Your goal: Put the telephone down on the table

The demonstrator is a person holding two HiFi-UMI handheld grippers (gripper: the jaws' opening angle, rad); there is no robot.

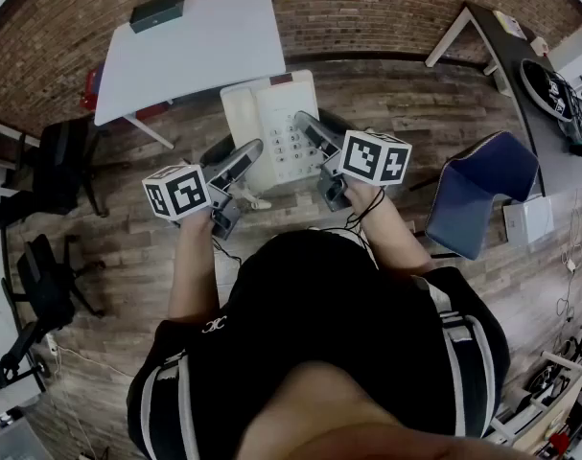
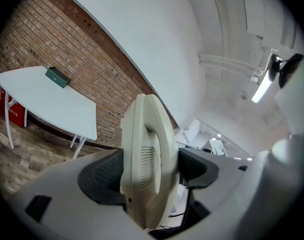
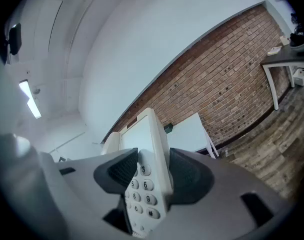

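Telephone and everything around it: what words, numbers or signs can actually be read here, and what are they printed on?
"3", "5", "6", "8", "9", "0", "#": one on each key of the telephone, read in the right gripper view.
Other keys there: hidden or too blurred to read.
Keypad in the head view: too small to read.
Dark box on the white table: no readable label.
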